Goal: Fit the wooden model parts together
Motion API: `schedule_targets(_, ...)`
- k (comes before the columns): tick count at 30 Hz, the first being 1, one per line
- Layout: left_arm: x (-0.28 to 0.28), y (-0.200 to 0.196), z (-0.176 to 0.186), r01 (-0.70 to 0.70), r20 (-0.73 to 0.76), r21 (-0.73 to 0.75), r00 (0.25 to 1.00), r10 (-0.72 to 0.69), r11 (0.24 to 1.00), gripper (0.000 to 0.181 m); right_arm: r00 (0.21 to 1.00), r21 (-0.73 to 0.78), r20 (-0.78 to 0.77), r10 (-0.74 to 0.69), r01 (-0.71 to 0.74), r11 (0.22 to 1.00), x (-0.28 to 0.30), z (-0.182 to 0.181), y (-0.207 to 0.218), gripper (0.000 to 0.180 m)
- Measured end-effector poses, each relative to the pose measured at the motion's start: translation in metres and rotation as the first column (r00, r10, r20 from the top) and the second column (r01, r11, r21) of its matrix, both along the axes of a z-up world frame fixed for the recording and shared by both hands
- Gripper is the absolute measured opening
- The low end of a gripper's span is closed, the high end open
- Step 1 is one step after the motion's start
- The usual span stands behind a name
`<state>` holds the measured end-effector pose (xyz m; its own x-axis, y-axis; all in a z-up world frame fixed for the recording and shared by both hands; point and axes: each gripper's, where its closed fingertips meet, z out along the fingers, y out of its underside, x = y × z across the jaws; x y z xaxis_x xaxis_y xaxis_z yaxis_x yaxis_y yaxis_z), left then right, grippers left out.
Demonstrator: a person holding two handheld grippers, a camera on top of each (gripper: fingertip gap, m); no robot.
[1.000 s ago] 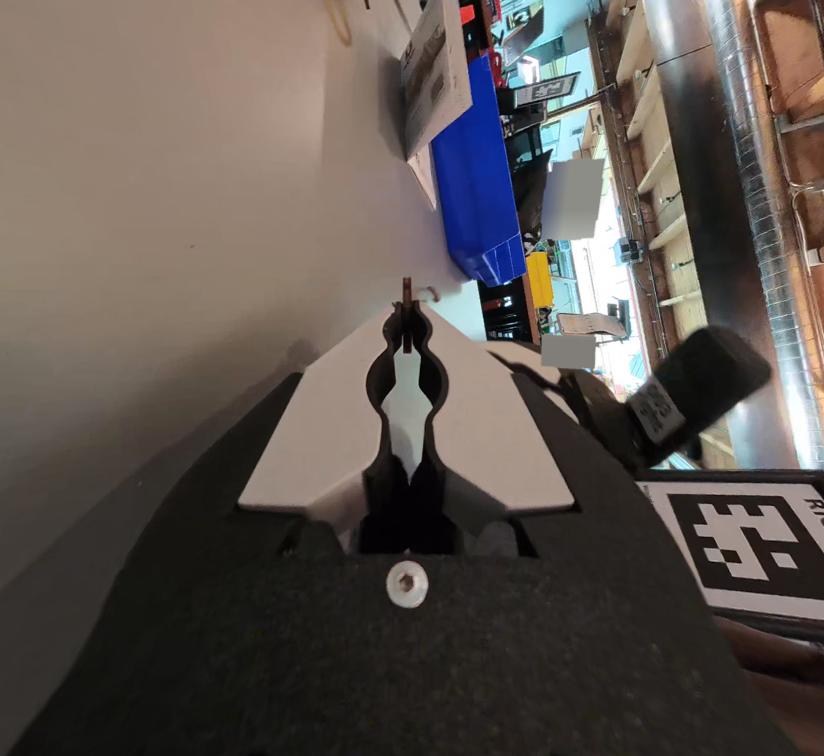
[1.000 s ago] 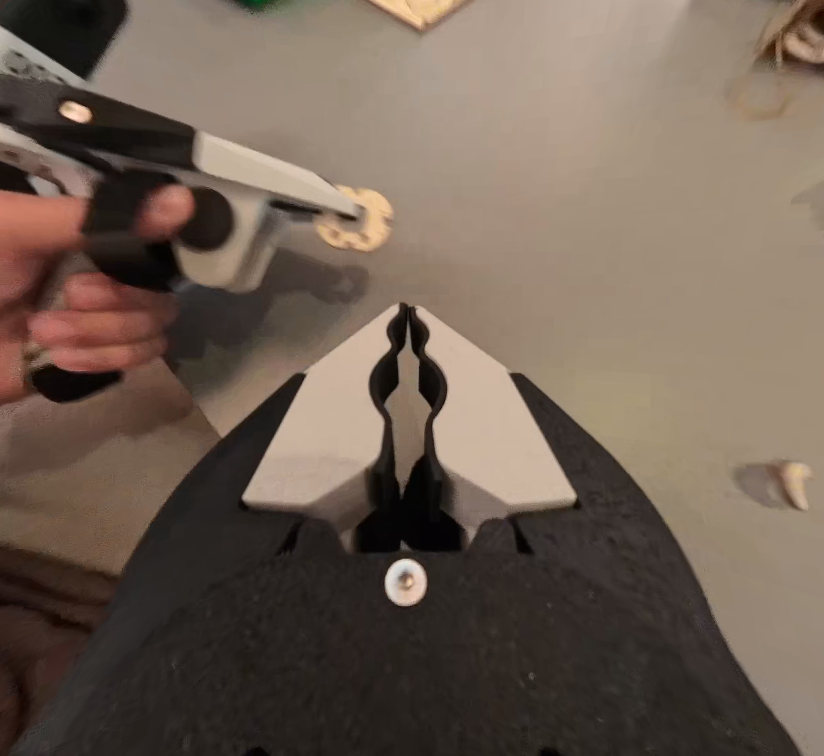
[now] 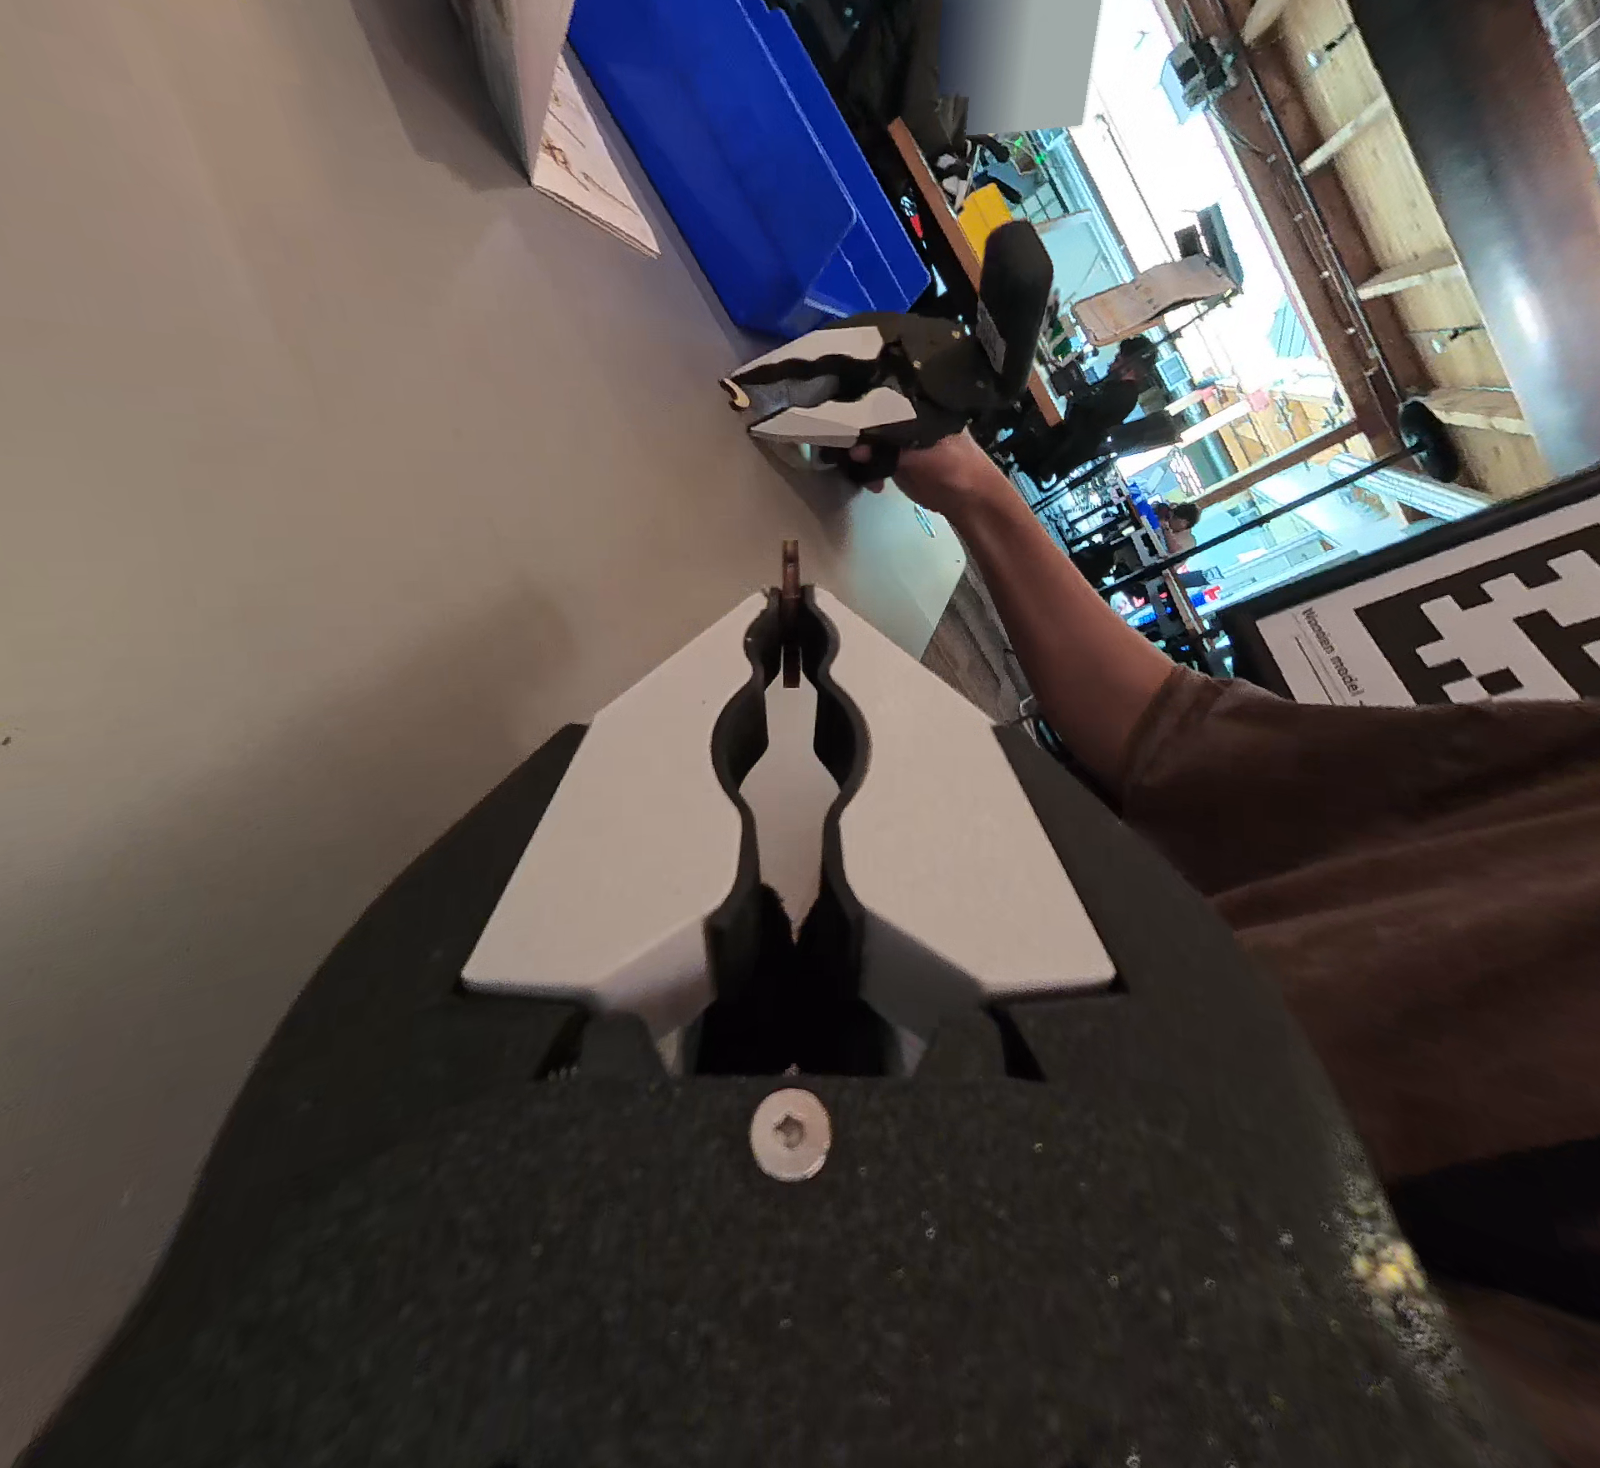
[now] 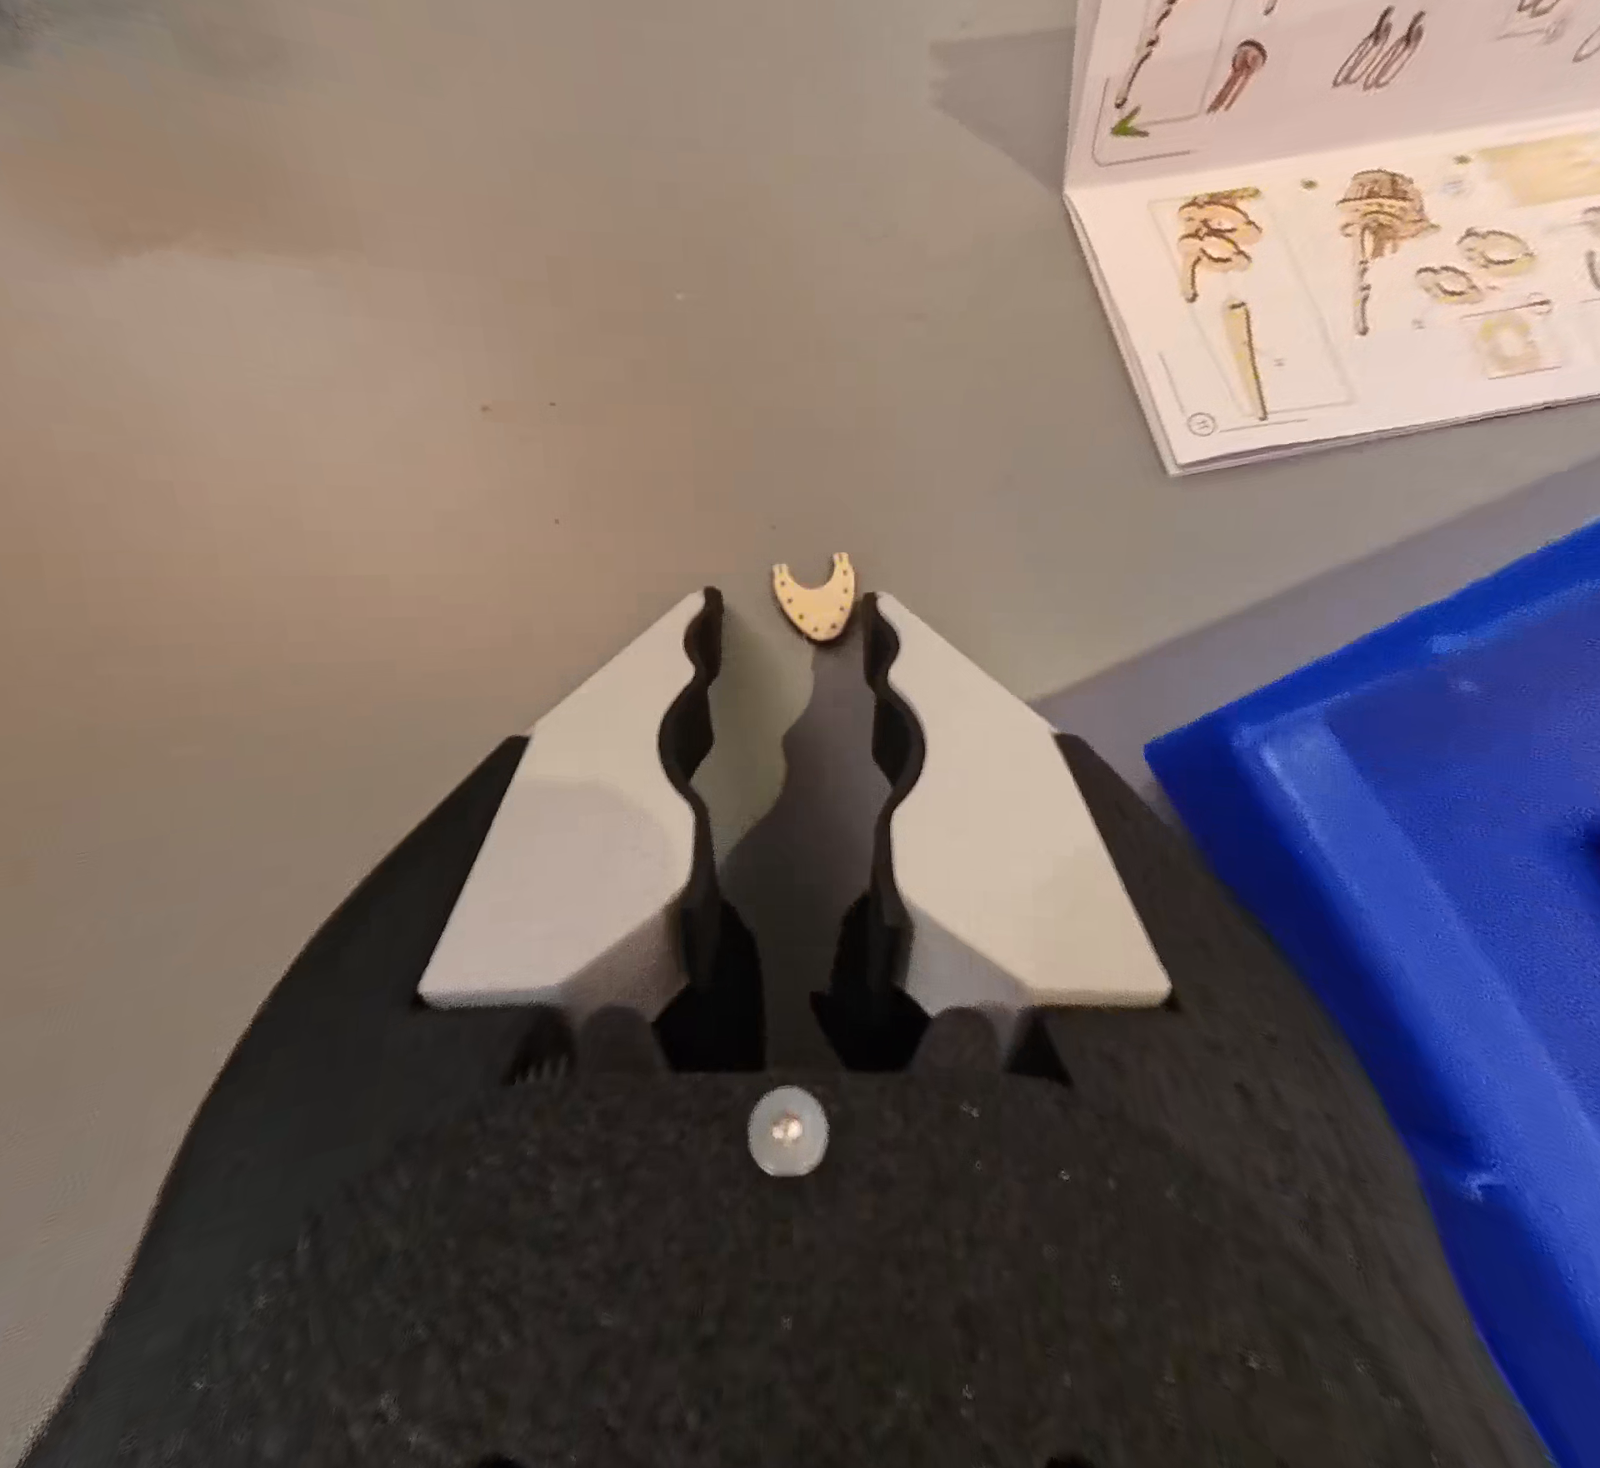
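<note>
The right gripper (image 4: 790,604), closed a second ago, now spreads its fingers around a small horseshoe-shaped wooden piece (image 4: 815,602) lying on the grey tabletop (image 4: 433,388) near its edge, beside a blue plastic bin (image 4: 1429,864). The left gripper (image 3: 790,604) still clamps a thin brown wooden disc (image 3: 790,591) edge-on above open tabletop.

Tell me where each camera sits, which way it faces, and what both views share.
Left wrist view: on the left gripper, rolled sideways along the grey table, shut on a thin wooden piece; the person's right arm shows.
Right wrist view: on the right gripper, open, looking down at a small wooden part.
Shared: blue bin, instruction booklet, right gripper.
</note>
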<state>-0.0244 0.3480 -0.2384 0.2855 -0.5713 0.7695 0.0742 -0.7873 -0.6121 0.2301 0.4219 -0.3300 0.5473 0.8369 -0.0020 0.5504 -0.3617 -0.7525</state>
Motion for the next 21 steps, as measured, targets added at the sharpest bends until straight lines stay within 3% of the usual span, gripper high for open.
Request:
schedule_targets(6,0.016,-0.003,-0.003,0.082,-0.008,0.025,0.997,-0.082,0.996,0.001,0.999,-0.002,-0.001,0.033,-0.033,0.999,0.0,0.0,0.001,0.017)
schedule_targets(12,0.025,0.026,-0.018,0.096,-0.176,0.176,0.982,-0.064,0.98,0.001,1.0,-0.006,-0.011,-0.021,0.021,1.0,-0.014,0.003,-0.001,0.014)
schedule_targets(17,0.037,0.063,-0.006,0.015,-0.18,0.29,0.983,0.039,0.957,0.001,0.986,-0.153,-0.165,0.016,-0.042,0.987,-0.105,0.046,-0.028,0.014)
schedule_targets(21,0.037,0.067,0.002,-0.087,-0.123,0.292,0.984,0.127,0.953,0.001,0.967,-0.18,-0.232,-0.107,0.066,0.982,-0.183,0.079,-0.038,0.012)
